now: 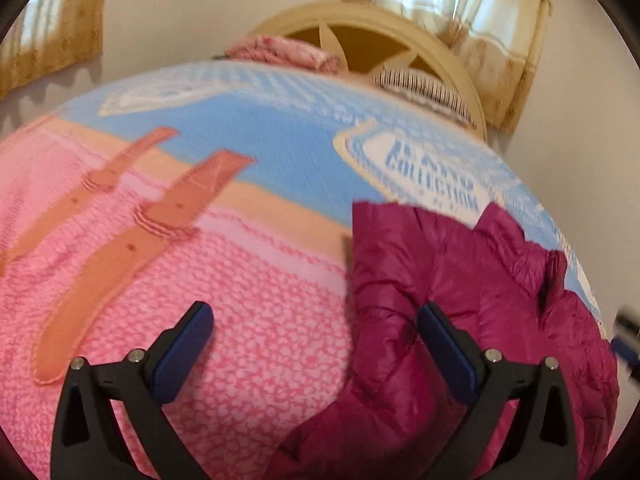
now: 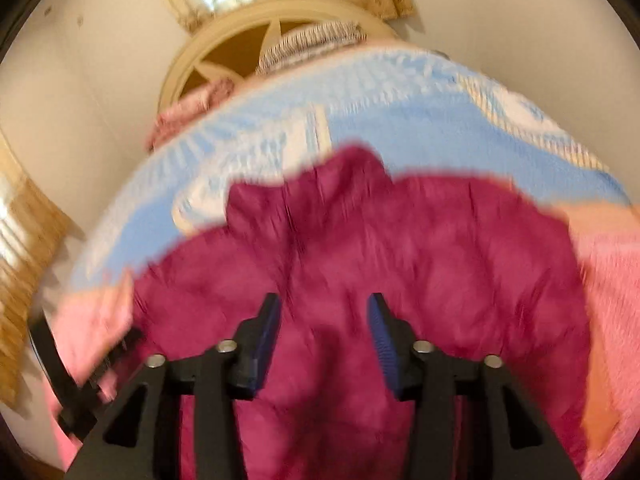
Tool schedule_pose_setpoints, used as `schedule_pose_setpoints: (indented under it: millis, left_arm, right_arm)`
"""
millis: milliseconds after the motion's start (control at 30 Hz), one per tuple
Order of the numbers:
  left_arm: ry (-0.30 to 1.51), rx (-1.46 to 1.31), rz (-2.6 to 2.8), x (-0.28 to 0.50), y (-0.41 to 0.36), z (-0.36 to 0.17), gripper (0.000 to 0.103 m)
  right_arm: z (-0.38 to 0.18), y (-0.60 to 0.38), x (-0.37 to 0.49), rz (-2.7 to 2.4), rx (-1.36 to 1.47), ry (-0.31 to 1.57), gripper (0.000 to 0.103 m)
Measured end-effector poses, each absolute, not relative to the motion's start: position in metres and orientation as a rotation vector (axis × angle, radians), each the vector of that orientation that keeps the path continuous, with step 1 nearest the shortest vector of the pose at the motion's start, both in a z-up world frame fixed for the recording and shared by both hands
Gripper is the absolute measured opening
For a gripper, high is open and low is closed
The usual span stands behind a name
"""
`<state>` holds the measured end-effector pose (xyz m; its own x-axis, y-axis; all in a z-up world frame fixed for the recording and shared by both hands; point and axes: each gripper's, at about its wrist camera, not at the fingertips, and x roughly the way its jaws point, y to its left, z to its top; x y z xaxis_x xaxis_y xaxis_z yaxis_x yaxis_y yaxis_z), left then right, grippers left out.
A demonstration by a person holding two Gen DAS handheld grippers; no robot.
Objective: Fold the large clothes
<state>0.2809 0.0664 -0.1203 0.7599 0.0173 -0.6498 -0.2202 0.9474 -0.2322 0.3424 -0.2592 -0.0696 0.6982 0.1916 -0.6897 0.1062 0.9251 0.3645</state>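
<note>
A magenta puffer jacket [image 1: 460,280] lies on the bed, at the right in the left wrist view. It fills the middle of the right wrist view [image 2: 360,248], which is blurred. My left gripper [image 1: 316,320] is open and empty above the jacket's left edge, with one finger over the pink blanket and the other over the jacket. My right gripper [image 2: 324,312] is open and empty just above the middle of the jacket.
The bed is covered by a pink and blue blanket [image 1: 240,128] with brown strap patches [image 1: 132,232]. A cream headboard [image 1: 400,40] and pillows [image 1: 280,48] stand at the far end. Curtains [image 1: 500,20] hang on the wall behind.
</note>
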Motion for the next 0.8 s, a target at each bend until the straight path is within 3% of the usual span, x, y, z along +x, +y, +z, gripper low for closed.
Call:
schedule_pose_setpoints:
  millis: [33, 333, 600, 667, 733, 800]
  left_arm:
    - [0.678, -0.279, 0.124, 0.279, 0.061, -0.117, 0.103]
    - [0.635, -0.177, 0.057, 0.284, 0.041, -0.109, 0.103]
    - [0.689, -0.242, 0.051, 0.293, 0.046, -0.118, 0.103]
    - [0.695, -0.232, 0.051, 0.294, 0.044, -0.118, 0.103]
    - [0.689, -0.229, 0.051, 0.294, 0.043, -0.118, 0.103]
    - [0.688, -0.232, 0.053, 0.294, 0.044, -0.118, 0.103]
  right_arm:
    - [-0.064, -0.262, 0.352, 0.04, 0.415, 0.799, 0.078]
    - [-0.081, -0.274, 0.485, -0.094, 0.524, 0.993, 0.078]
    - [-0.12, -0.263, 0.527, -0.171, 0.433, 1.169, 0.078]
    - [-0.12, -0.26, 0.522, -0.173, 0.38, 1.175, 0.063]
    - [-0.118, -0.264, 0.512, -0.171, 0.358, 1.18, 0.029]
    - [-0.114, -0.273, 0.5, -0.161, 0.389, 1.182, 0.017]
